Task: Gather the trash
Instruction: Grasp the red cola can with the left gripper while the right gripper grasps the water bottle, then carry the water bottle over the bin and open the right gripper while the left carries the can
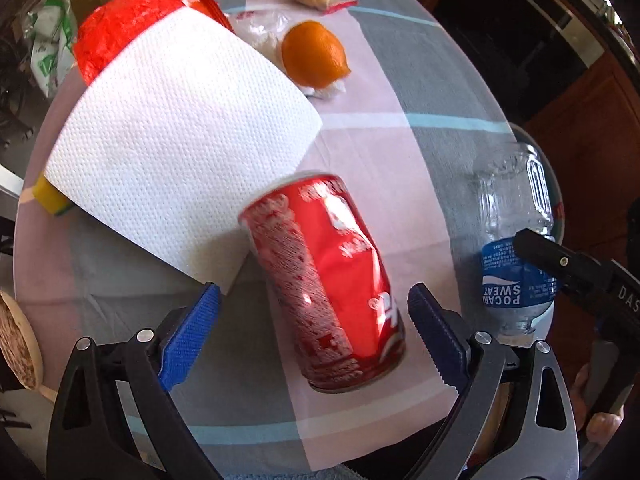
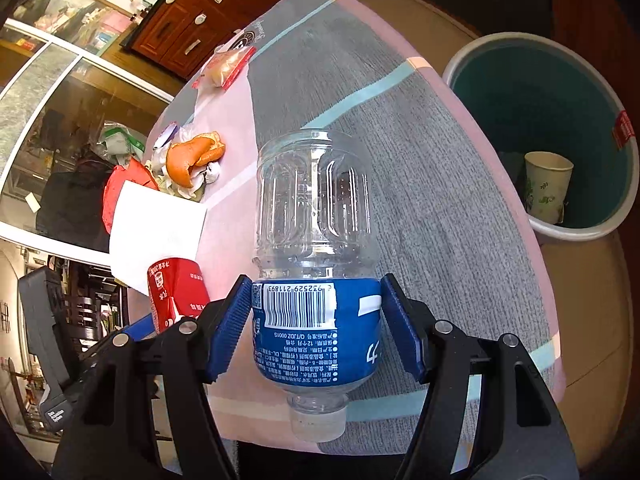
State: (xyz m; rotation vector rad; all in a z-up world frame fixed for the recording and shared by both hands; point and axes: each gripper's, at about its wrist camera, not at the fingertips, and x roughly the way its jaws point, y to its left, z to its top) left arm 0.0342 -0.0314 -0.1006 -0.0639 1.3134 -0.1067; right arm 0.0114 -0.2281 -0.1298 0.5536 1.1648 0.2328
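My right gripper (image 2: 316,328) clamps the bottle (image 2: 316,240), bin (image 2: 540,232) next; my left gripper (image 1: 312,332), unclenched, straddles the can (image 1: 324,280).

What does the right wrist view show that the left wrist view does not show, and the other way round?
Only the right wrist view: the trash bin beside the table, with a paper cup inside.
Only the left wrist view: a yellow sponge under the paper towel, and a round woven mat at the table edge.
Both: the red can, the plastic bottle, the orange peel and the striped tablecloth.
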